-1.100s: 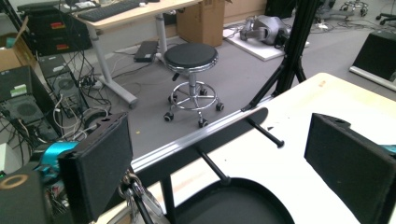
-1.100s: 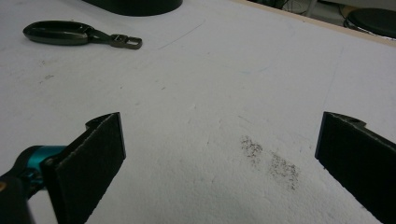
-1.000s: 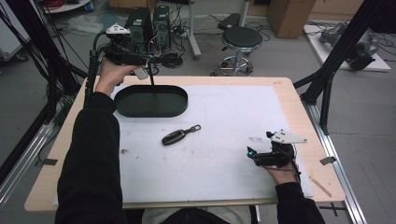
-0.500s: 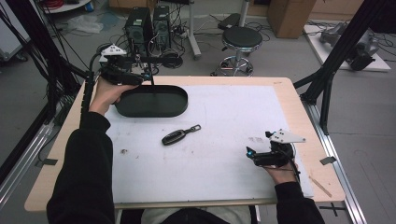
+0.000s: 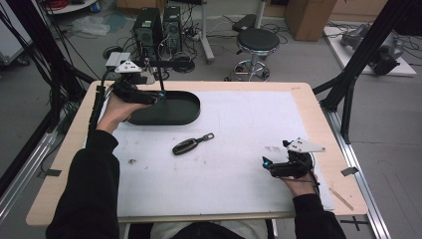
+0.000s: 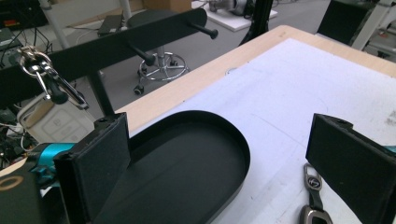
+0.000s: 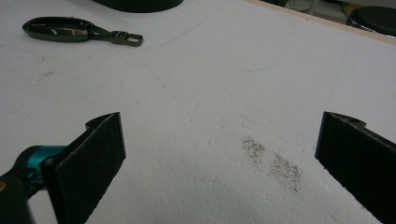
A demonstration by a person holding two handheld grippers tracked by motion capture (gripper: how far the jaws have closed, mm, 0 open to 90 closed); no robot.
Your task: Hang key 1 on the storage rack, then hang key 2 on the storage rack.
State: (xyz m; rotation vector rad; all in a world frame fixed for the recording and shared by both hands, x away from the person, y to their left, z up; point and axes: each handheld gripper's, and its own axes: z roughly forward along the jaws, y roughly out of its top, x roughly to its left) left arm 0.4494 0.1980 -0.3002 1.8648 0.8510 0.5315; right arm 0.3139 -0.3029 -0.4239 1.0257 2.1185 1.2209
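A black oval tray [image 5: 171, 110] lies at the back left of the white mat; its rim [image 6: 236, 154] curves in front of my left gripper. My left gripper [image 5: 158, 97] hovers over the tray's left end, open and holding nothing [image 6: 219, 154]. Behind the tray stands a black peg rack [image 5: 160, 62] with a key ring and carabiner [image 6: 41, 71] hanging on a peg. A dark key fob [image 5: 191, 144] lies on the mat near the middle [image 7: 70, 29], also at the left gripper view's lower right [image 6: 315, 203]. My right gripper [image 5: 269, 167] rests low over the mat at the front right, open and holding nothing [image 7: 222, 140].
A white mat [image 5: 249, 129] covers most of the wooden table [image 5: 318, 99], with grey smudges [image 7: 273, 161] ahead of the right gripper. Beyond the far edge are computer towers [image 5: 157, 22], a stool [image 5: 256, 42] and black frame posts [image 5: 348, 79].
My left gripper has drawn back from the peg rack and come lower, to the tray's left end. The right gripper and the key fob have stayed put.
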